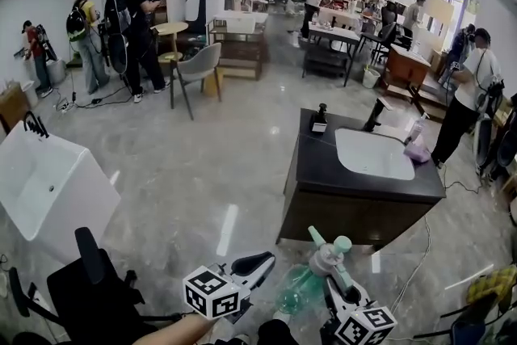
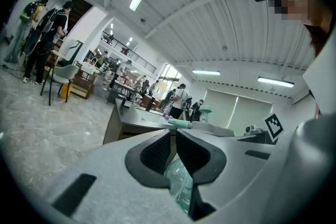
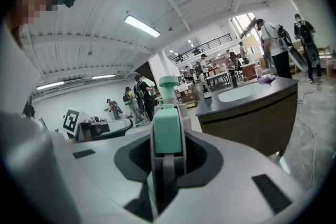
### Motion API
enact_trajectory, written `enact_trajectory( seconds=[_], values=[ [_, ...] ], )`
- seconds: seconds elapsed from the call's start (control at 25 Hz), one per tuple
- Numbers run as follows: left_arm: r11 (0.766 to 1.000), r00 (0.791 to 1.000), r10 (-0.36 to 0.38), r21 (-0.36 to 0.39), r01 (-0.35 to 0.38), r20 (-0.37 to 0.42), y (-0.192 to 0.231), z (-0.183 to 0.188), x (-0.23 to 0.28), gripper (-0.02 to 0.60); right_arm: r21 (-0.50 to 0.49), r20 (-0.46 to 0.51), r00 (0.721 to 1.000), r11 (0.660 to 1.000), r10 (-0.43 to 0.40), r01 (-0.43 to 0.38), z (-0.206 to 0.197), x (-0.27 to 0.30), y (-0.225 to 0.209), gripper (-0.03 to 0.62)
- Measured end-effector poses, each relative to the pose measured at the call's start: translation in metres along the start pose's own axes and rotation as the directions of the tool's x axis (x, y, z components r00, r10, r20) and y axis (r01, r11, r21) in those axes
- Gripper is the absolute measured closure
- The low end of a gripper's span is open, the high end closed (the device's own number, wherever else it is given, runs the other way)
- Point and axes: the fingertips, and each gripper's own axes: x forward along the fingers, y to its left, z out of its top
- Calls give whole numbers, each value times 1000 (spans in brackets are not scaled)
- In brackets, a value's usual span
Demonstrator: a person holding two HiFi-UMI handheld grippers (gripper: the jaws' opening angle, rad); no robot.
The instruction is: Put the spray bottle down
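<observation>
Spray bottle [image 1: 300,288]: clear green body with a pale green and white trigger head, at the lower centre of the head view, held off the ground and tilted, nozzle towards the upper left.
Right tongs [image 1: 338,280]: closed on the spray bottle at its neck; in the right gripper view the pads [image 3: 195,157] press either side of the trigger head [image 3: 168,134], which fills the gap.
Left tongs [image 1: 257,265]: just left of the bottle in the head view; in the left gripper view the pads [image 2: 155,150] are closed to a thin slit with nothing between them. The green body [image 2: 178,182] shows below and beyond them. I cannot tell whether they touch it.
Counter [image 1: 323,174]: dark top, right of centre, above the bottle in the frame and apart from it.
On the counter: white basin [image 1: 373,153], black tap [image 1: 373,115], dark pump bottle [image 1: 321,119] at the far left corner, purple cloth [image 1: 418,151] at the right edge.
Floor [image 1: 202,174]: glossy grey stone, below the bottle.
Background: several people [image 1: 133,28] standing among tables.
</observation>
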Motion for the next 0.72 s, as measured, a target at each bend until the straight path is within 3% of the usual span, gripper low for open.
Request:
enact_trajectory(
  seconds=[0.72],
  values=[
    [1000, 1000, 0, 25, 0, -5, 12, 37, 179, 548, -27, -26, 997, 996, 79, -80, 83, 62, -124, 516]
  ],
)
